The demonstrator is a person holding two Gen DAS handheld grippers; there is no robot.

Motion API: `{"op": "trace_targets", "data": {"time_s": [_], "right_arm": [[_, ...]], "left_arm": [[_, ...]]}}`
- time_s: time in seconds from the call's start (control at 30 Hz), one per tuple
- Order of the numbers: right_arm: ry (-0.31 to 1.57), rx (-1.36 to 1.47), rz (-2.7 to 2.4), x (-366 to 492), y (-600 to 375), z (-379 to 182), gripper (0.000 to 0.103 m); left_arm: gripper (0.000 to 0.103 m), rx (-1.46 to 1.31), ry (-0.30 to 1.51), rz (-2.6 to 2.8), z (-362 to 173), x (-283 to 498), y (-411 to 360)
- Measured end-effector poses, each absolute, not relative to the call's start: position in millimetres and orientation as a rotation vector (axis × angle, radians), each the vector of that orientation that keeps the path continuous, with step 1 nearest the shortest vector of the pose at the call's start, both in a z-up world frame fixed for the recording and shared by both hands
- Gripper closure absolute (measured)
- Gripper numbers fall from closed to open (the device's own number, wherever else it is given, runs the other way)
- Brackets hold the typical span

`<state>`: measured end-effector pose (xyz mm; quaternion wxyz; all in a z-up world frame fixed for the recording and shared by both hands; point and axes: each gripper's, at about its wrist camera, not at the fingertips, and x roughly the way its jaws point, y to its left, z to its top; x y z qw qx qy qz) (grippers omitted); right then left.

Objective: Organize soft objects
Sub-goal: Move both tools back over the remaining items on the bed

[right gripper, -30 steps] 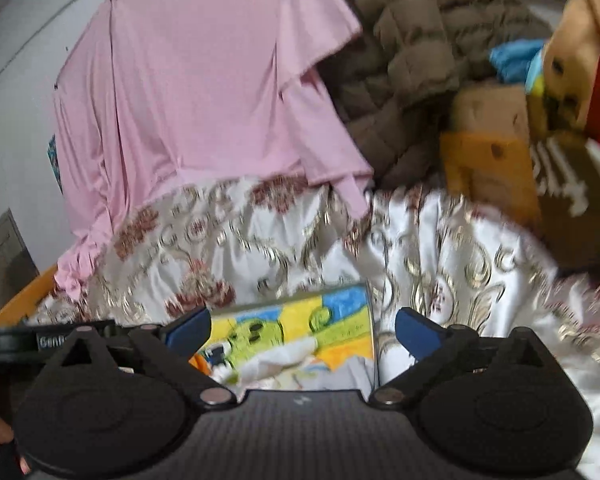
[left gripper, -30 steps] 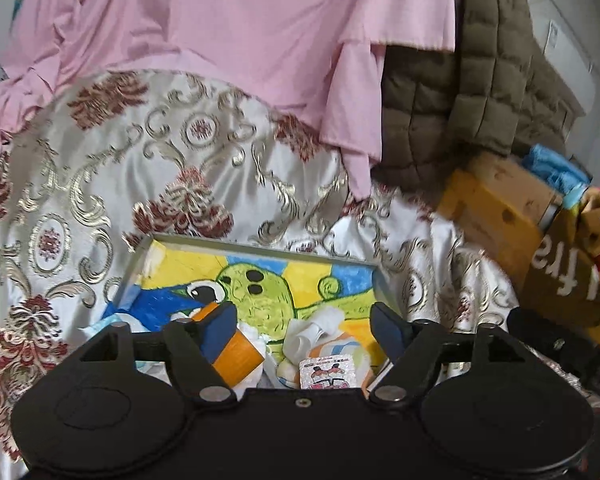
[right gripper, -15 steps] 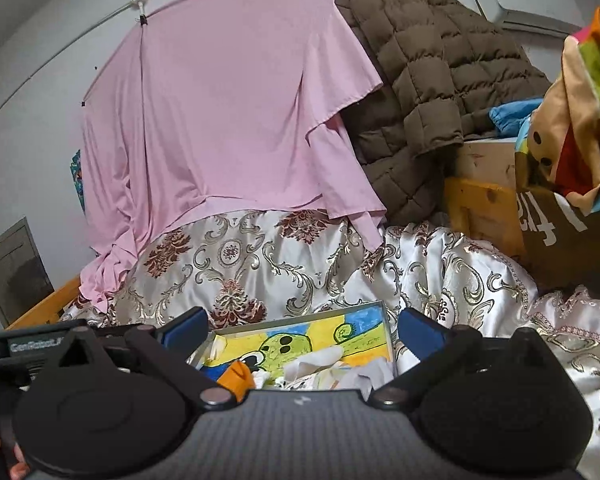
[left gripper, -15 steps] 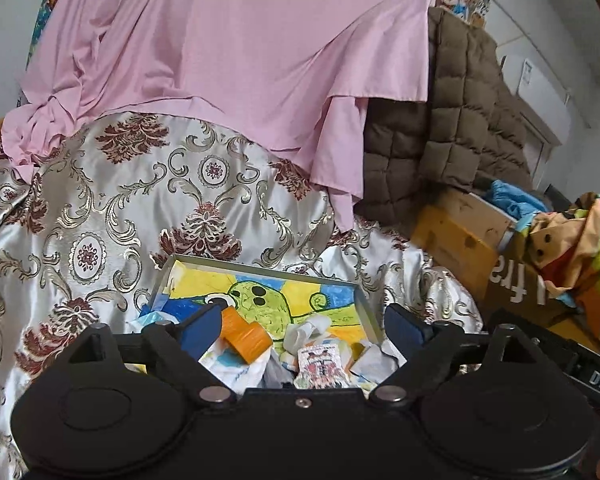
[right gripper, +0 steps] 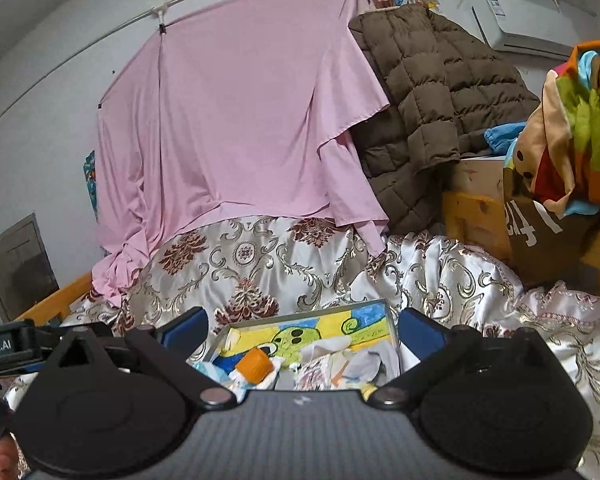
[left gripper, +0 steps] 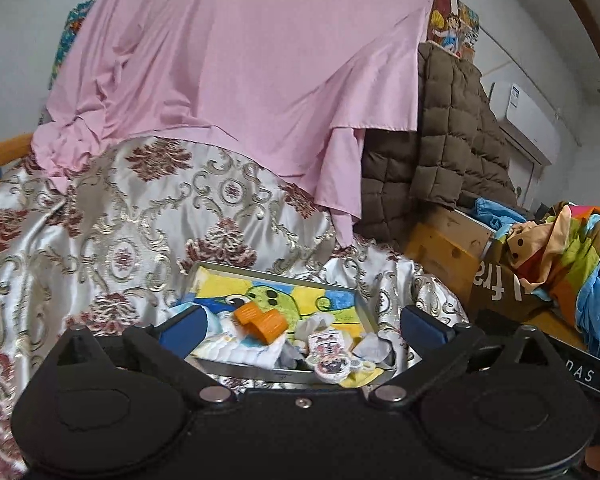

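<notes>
A metal tray with a cartoon picture on its floor lies on the patterned satin cloth. It holds an orange soft piece, white cloth scraps and a small printed packet. My left gripper is open and empty, above and just short of the tray. My right gripper is open and empty too, with the same tray and the orange piece between its fingers in view.
A pink sheet hangs behind the satin cloth. A brown quilted jacket hangs to its right. Wooden and cardboard boxes and a colourful fabric heap stand at the right. The other gripper's body shows at the left.
Both grippers have pulled up and back from the tray, so more of the room shows. The left gripper no longer has the orange piece at its finger; that piece lies in the tray.
</notes>
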<state>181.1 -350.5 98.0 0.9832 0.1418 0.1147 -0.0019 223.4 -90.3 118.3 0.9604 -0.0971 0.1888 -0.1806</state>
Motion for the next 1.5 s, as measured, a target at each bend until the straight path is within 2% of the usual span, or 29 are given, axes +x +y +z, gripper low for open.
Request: {"op": "trace_targets", "data": {"time_s": [0.23, 0.93, 1.5], "right_arm": [[0.231, 0.244, -0.006, 150.8, -327.0, 91.5, 0.000], [0.328, 0.088, 0.005, 92.9, -246.4, 31.3, 0.000], [0.514, 0.016, 0.011, 69.2, -216.1, -12.6, 0.000]], "left_arm": [[0.001, -0.165, 0.300, -0.297, 110.5, 179.3, -69.7], [0.001, -0.079, 0.357, -0.227, 36.6, 105.3, -13.9], [0.001, -0.012, 0.560, -0.157, -1.6, 97.4, 12.7]]}}
